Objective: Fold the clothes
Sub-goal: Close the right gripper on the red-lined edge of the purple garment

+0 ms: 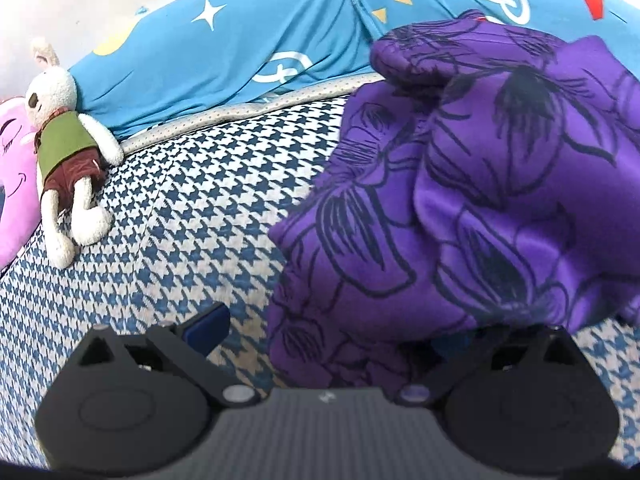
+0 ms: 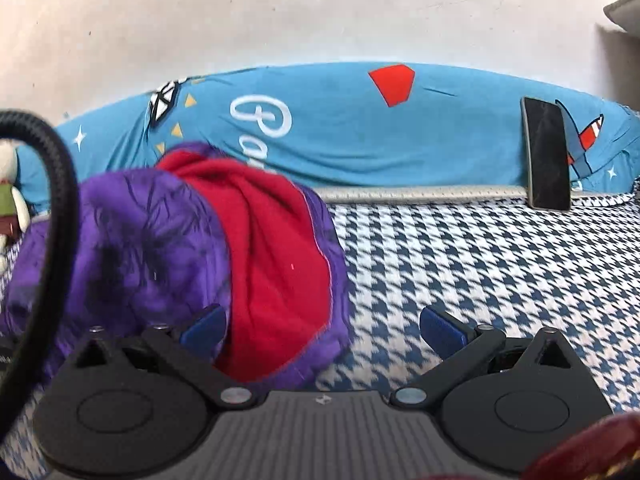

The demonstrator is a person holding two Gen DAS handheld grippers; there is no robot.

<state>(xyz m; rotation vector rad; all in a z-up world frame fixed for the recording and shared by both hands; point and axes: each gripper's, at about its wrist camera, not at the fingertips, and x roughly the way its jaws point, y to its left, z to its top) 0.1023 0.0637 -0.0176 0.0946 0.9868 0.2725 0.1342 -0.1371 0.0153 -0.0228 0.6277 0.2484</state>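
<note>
stretching wide, the houndstooth bedspread point(image 2: 500, 280) lies bare toward its right side, up to the blue quilt point(image 2: 360, 140) along the far edge. a phone point(image 2: 546, 156) leans on that quilt; a plush rabbit point(image 1: 64, 140) lies at the far left. the purple floral garment point(image 1: 460, 200), red lining point(image 2: 272, 260) showing, is heaped mid-bed. the left gripper point(image 1: 320, 332) has its right finger hidden under cloth; grip unclear. the right gripper point(image 2: 320, 330) is spread, left finger touching the garment.
</note>
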